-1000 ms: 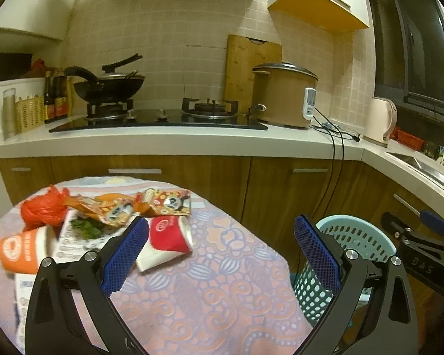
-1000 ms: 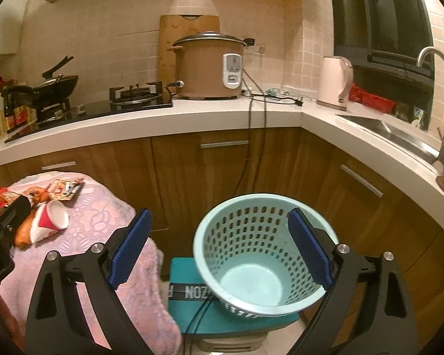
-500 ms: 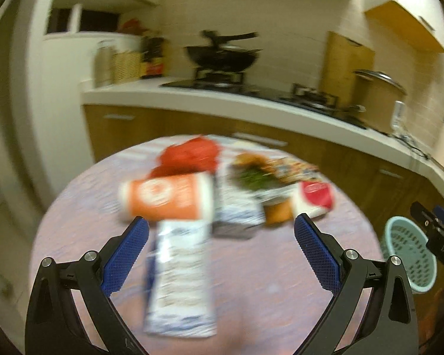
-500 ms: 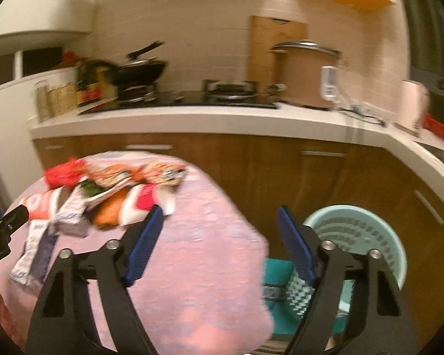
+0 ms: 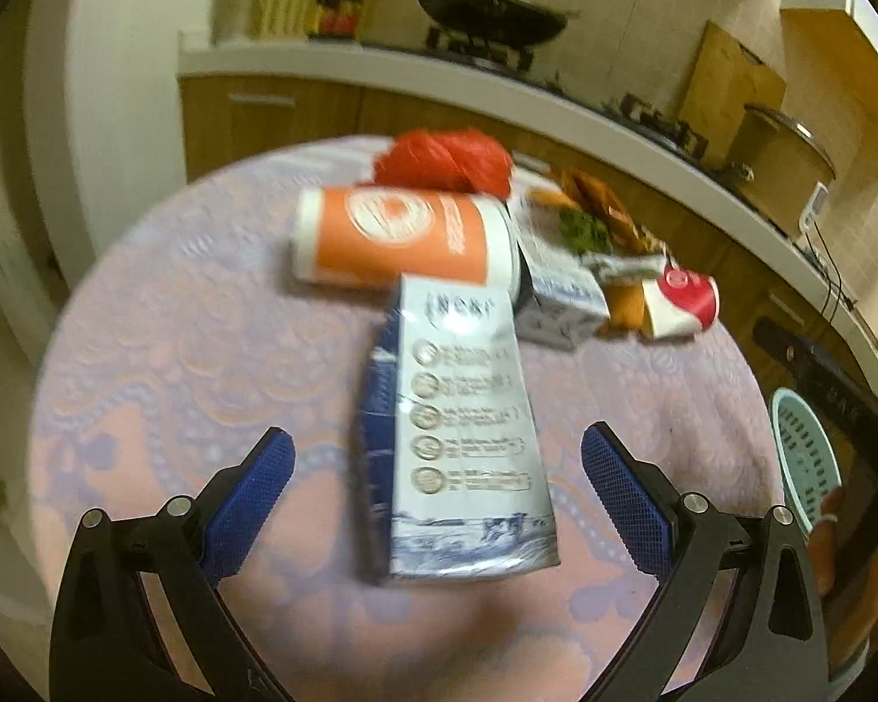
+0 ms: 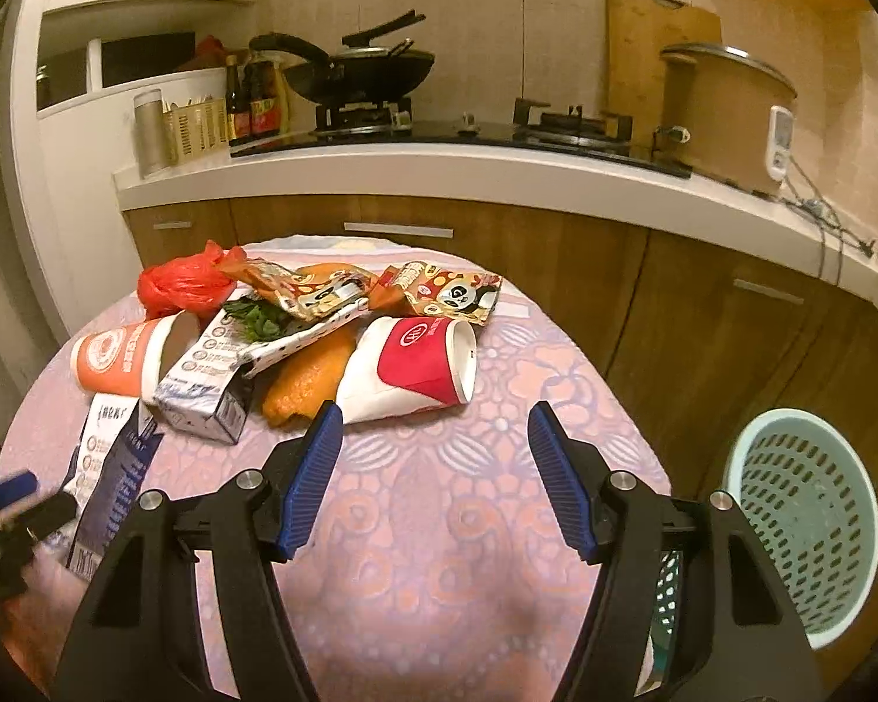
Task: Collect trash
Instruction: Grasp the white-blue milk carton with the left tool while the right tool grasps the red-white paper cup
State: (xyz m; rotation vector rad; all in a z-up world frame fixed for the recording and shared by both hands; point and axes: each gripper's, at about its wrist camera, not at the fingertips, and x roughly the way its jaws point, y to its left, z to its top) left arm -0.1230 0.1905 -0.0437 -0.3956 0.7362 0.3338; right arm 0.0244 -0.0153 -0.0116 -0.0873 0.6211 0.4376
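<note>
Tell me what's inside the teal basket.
The teal basket beside the table shows only bare perforated wall inside; no trash visible. Its bottom is hidden by the near rim.

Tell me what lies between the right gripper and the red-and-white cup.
Nothing but bare tablecloth. In the right wrist view, the right gripper is open and points at the red-and-white cup, which lies on its side just ahead of the fingertips.
</note>
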